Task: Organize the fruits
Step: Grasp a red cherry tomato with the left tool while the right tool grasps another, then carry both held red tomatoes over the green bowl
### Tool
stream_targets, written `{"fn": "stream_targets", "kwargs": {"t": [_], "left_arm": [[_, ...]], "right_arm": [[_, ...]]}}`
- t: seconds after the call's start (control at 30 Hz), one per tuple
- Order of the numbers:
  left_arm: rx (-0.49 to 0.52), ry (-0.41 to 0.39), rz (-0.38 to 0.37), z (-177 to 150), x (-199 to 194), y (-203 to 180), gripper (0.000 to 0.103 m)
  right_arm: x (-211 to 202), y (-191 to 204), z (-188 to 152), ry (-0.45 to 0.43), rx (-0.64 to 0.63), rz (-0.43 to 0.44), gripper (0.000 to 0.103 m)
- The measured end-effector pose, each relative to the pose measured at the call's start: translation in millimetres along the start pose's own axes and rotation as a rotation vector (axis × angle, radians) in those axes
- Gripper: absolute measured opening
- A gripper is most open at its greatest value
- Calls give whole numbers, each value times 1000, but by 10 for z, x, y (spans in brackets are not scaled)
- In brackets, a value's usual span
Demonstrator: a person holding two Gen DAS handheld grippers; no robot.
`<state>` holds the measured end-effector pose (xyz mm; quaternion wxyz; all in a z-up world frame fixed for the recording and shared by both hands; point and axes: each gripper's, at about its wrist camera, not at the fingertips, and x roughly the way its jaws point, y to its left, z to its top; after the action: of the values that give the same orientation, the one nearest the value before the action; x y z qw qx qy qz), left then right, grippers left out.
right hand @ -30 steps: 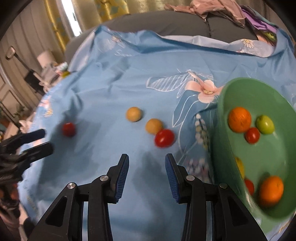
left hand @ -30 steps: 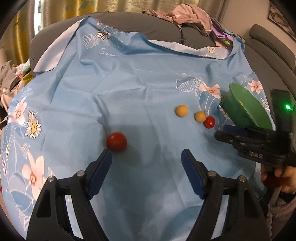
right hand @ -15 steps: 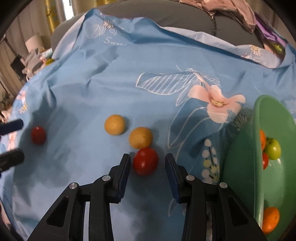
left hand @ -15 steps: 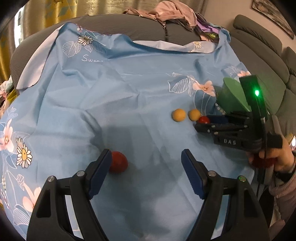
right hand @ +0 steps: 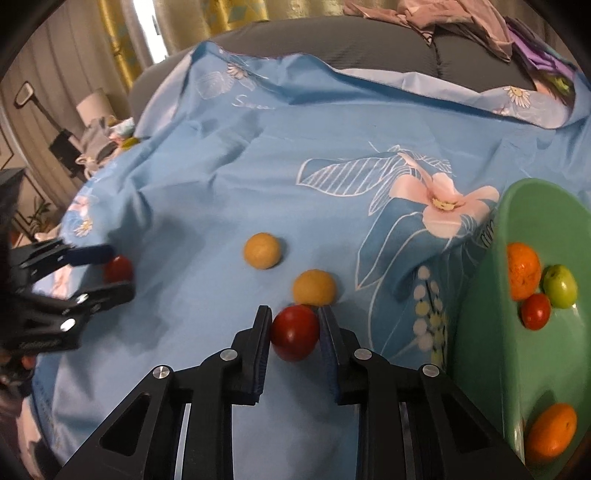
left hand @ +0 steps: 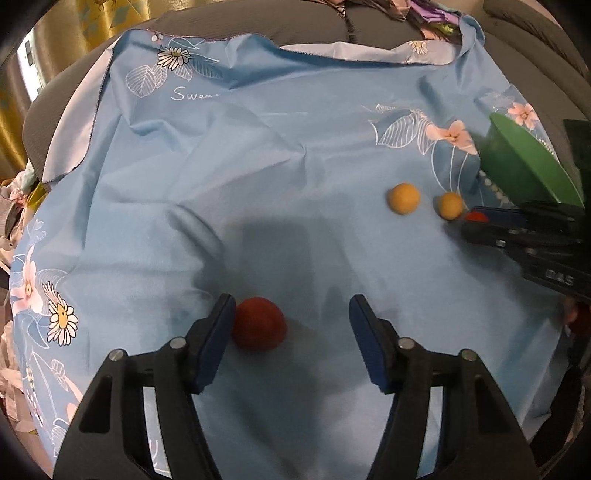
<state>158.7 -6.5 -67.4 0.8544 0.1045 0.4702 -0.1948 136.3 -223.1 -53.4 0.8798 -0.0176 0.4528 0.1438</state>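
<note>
On the blue floral cloth (left hand: 258, 177), my left gripper (left hand: 291, 321) is open, with a red fruit (left hand: 259, 328) between its jaws, against the left pad. My right gripper (right hand: 295, 325) has its jaws close around a red tomato (right hand: 295, 333) resting on the cloth; it looks gripped. Two yellow fruits (right hand: 261, 250) (right hand: 314, 287) lie just beyond it. The green bowl (right hand: 480, 332) at the right holds oranges (right hand: 522, 271), a green fruit (right hand: 560, 286) and a small red one (right hand: 535, 311). The left gripper also shows in the right wrist view (right hand: 107, 271).
The cloth covers a grey sofa (left hand: 314, 26). Clothes (right hand: 443, 18) are piled at the sofa's back. Clutter and a lamp (right hand: 92, 107) stand off the cloth's left edge. The bowl also shows in the left wrist view (left hand: 524, 170).
Both grippers moved forward and down. The left one now straddles the red fruit. The right one advanced onto the red tomato and narrowed its jaws around it.
</note>
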Motion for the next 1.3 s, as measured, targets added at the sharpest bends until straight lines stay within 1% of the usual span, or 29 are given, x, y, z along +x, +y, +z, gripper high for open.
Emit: {"fn": "stream_targets", "kwargs": {"t": [0.07, 0.13, 0.3, 0.37, 0.47, 0.53, 0.6, 0.7, 0.8, 0.87, 0.93, 1.0, 1.17, 1.3], "left_arm": [[12, 3, 3, -10, 0, 0, 62], [34, 10, 16, -16, 10, -12, 59], [67, 41, 45, 25, 67, -6, 57], [74, 51, 59, 53, 100, -4, 53], [95, 71, 89, 83, 144, -10, 50], [113, 82, 106, 102, 177, 6, 44], [128, 96, 132, 131, 197, 38, 32], [141, 118, 131, 160, 196, 81, 29], [184, 134, 162, 150, 212, 34, 28], [163, 127, 169, 150, 206, 51, 27], [103, 115, 146, 144, 169, 97, 27], [39, 99, 101, 117, 103, 127, 27], [-33, 47, 30, 53, -99, 11, 27], [-65, 2, -31, 39, -274, -145, 27]], "right_arm": [[-59, 4, -46, -7, 0, 20, 28], [-82, -3, -80, -10, 10, 37, 28], [-95, -6, -180, -10, 37, 89, 28], [-92, -2, -218, -8, 41, 102, 28], [-105, -8, -242, -11, 49, 117, 28], [-131, -5, -250, -17, 48, 125, 28], [-157, 3, -254, -26, 45, 134, 28], [-188, 19, -266, -33, 46, 143, 28], [-227, 25, -299, -38, 44, 151, 28], [-249, 18, -316, -45, 45, 153, 28], [-266, 2, -324, -52, 52, 154, 28], [-288, -6, -330, -58, 56, 158, 28], [-350, -6, -360, -67, 59, 165, 28], [-391, 24, -388, -69, 58, 173, 28]]}}
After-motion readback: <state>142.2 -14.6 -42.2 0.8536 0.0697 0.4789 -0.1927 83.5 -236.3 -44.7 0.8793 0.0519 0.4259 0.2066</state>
